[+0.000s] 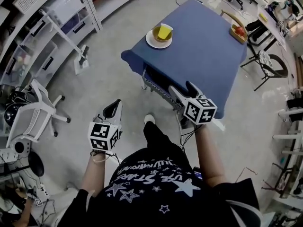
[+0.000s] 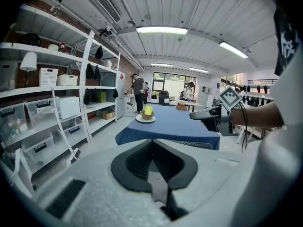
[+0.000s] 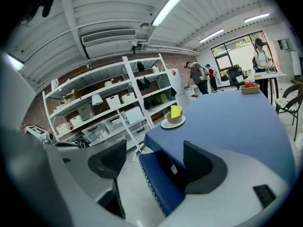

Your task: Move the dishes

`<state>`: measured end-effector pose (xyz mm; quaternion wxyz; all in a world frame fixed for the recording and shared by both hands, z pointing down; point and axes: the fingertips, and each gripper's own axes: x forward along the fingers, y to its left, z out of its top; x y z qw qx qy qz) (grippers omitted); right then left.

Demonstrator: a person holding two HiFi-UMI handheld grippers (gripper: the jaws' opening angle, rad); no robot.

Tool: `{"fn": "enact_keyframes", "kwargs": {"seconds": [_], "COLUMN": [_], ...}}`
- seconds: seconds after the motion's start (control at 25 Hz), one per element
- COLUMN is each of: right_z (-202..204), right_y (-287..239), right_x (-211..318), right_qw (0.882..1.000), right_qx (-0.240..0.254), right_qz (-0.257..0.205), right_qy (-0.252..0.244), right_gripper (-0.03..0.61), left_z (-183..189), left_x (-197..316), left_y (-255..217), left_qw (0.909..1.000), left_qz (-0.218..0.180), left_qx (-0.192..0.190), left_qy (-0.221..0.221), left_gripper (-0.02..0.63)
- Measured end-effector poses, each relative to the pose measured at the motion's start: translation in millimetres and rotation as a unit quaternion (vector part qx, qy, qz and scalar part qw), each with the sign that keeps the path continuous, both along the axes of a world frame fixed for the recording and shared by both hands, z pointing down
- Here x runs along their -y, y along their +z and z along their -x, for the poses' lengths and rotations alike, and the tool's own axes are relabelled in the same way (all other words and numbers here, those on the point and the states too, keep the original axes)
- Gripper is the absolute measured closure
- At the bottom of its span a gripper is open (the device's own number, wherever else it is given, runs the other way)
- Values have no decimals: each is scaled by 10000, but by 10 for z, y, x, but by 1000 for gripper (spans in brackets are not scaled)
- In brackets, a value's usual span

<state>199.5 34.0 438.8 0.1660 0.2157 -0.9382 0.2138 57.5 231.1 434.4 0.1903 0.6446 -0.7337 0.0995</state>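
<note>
Left gripper (image 1: 116, 106): jaws together, empty, short of the surface (image 1: 208, 60).
Right gripper (image 1: 182, 88): jaws wide apart, with the cloth corner (image 3: 158, 183) between them (apparently not pinched).
Risk: snagging that cloth would likely drag the dishes.
Dishes: a white plate (image 1: 151, 42) carried a bowl (image 1: 160, 37), well apart from both grippers.
Bowl contents: a yellow cup (image 1: 165, 30).
Far bowl (image 1: 235, 32): red fruit (image 1: 240, 30).

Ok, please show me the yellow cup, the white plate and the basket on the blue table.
yellow cup (image 1: 165, 30), head view, on its side wall.
white plate (image 1: 148, 40), head view, on its bare left rim.
basket (image 1: 235, 36), head view, on its rim.
</note>
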Motion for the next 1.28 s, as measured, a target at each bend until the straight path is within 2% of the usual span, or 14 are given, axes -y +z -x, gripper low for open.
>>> {"fn": "enact_keyframes", "kwargs": {"seconds": [0.4, 0.8, 0.92, 1.12, 1.28], "right_z": [687, 1145, 1242, 1379, 1438], "right_y": [107, 172, 164, 120, 95], "right_x": [1154, 1799, 1847, 2039, 2267], "right_qw": [9999, 9992, 9985, 9999, 9982], "right_qx": [-87, -238, -324, -155, -457], "right_qz": [121, -104, -295, 42, -243], "right_qy": [-45, -306, -320, -27, 297], "right_gripper": [225, 281, 297, 307, 330], "left_z": [649, 1088, 1198, 1429, 1586], "left_x": [1033, 1782, 1906, 2238, 2670], "left_y": [-60, -86, -75, 9, 146], "left_qw": [9999, 9998, 9998, 9988, 9946], "left_qz": [112, 164, 193, 256, 335], "left_qx": [27, 73, 56, -9, -110], "left_qy": [-50, -82, 50, 426, 980], "left_gripper": [594, 594, 594, 594, 594]}}
